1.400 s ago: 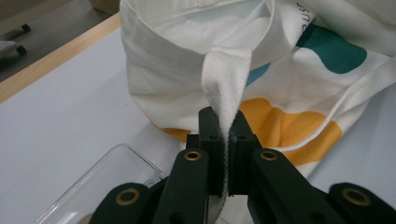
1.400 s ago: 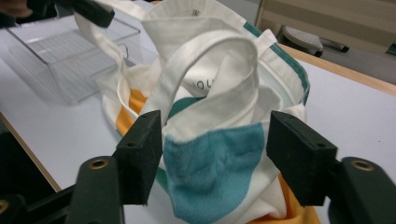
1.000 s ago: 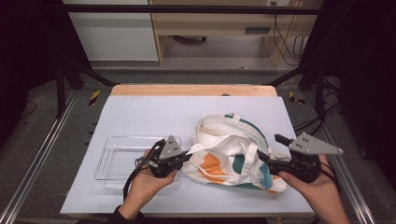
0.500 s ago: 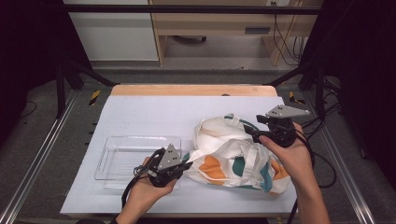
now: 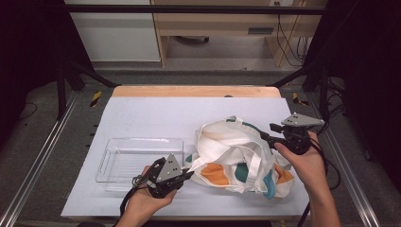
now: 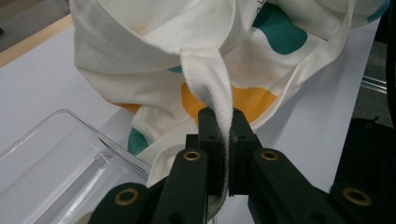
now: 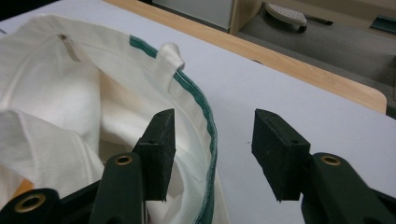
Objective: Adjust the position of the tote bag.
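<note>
**Left clamps the strap, right straddles the rim**

Here's the white tote bag (image 5: 241, 158), lying crumpled on the near right part of the white table (image 5: 156, 118), orange and teal patches showing on its lower side. The left gripper (image 5: 182, 176) sits at the near edge, just beside the bag's left end, and its jaws are pressed tight on a woven white strap (image 6: 208, 88). In the left gripper view that strap runs straight up out of the closed jaws to the gathered cloth of the bag (image 6: 187, 51), pulled taut between the two.

Over to the far side: the right gripper (image 5: 265, 136) is up at the bag's right upper edge, held in the person's right hand (image 5: 305, 161). Its jaws stand wide apart. In the right gripper view (image 7: 212, 149), the green-trimmed rim (image 7: 205, 119) of the bag's mouth passes between them, close to the left jaw, which sits inside the opening over the pale lining; the other jaw hangs over bare table outside. Nothing is pinched there.

A clear plastic tray (image 5: 142, 158) lies left of the bag, just beyond the left gripper, and its corner (image 6: 51, 154) shows in the left gripper view beside the cloth. The wooden edge (image 5: 198, 91) of the table runs along the far side
</note>
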### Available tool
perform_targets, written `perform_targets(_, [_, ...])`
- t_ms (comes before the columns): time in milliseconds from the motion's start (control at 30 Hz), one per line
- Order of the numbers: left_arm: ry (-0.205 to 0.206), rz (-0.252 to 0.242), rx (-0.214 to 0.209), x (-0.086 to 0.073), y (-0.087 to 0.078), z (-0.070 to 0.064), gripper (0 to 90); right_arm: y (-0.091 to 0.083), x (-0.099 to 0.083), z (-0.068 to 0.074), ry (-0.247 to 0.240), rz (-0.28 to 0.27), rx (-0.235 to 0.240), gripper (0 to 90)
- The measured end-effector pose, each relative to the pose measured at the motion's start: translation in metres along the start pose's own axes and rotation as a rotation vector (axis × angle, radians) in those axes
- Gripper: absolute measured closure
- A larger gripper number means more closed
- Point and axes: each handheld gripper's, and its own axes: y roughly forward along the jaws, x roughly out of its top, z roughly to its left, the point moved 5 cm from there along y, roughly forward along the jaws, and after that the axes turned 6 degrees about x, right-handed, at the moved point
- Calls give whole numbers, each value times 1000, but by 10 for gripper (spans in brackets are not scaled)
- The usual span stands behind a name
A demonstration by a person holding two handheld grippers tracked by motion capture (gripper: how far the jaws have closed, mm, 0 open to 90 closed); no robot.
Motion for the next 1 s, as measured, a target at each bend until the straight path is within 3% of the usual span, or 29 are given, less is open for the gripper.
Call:
perform_targets(133, [-7, 4, -9, -4, -1, -1, 870, 13, -8, 1, 20, 35, 18, 494])
perform_targets(300, [-12, 6, -29, -9, -5, -3, 870, 22, -18, -3, 26, 95, -12, 508])
perform_targets(367, [-8, 10, -33, -11, -6, -4, 869, 23, -20, -2, 26, 111, -7, 619])
perform_targets(400, [-10, 10, -31, -12, -7, -5, 869, 23, -20, -2, 26, 111, -7, 619])
perform_targets(433, [-14, 9, -33, -12, -6, -4, 867, 23, -21, 0, 21, 111, 8, 773])
perform_targets(467, [-16, 9, -35, -13, -6, -4, 867, 23, -21, 0, 21, 111, 8, 773])
perform_targets(500, [-23, 5, -33, -12, -5, -3, 864, 23, -20, 2, 21, 101, 22, 829])
perform_targets(600, [-24, -3, -23, -9, -5, -2, 790, 20, -17, 9, 2, 94, 44, 871])
perform_targets(767, [-13, -46, 46, 7, -12, 3, 544, 9, -10, 16, -21, 67, 74, 872])
perform_targets(900, [-18, -82, 70, 21, -17, 8, 500, 4, -7, 22, -33, 62, 82, 872])
perform_targets(1000, [-17, -99, 54, 35, -16, 7, 486, 3, -6, 24, -33, 58, 85, 871])
